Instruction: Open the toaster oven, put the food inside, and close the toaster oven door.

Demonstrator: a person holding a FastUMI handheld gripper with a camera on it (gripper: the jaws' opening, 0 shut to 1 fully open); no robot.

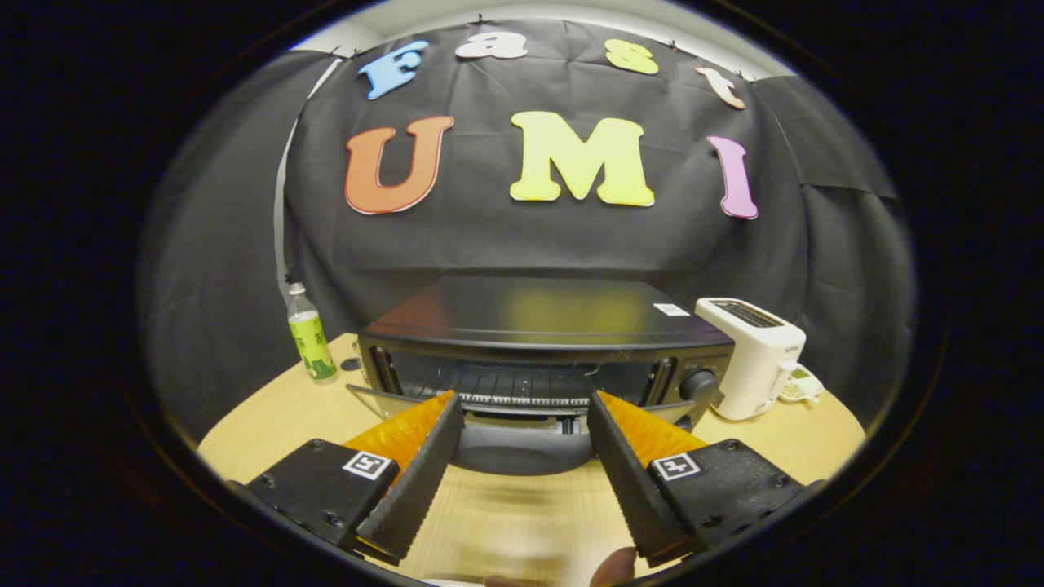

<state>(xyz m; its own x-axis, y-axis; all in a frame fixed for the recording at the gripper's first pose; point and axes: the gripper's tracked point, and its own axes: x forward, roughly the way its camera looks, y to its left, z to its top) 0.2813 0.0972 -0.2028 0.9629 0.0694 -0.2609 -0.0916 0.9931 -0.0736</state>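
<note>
Spread wide with nothing between its fingers, the tool (pixel 522 416) hovers over the pale wooden bench (pixel 522 522). Just ahead, the black metal toaster oven (pixel 546 342) has its glass door (pixel 522 444) dropped open. Opening looks done; loading food and closing remain.

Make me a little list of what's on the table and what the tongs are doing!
toaster oven: middle of the table, just ahead of the tongs
oven door: folded down open
rack: bare, no food seen on it
tongs: open, holding nothing
bottle: standing left of the oven
white toaster: right of the oven
</note>
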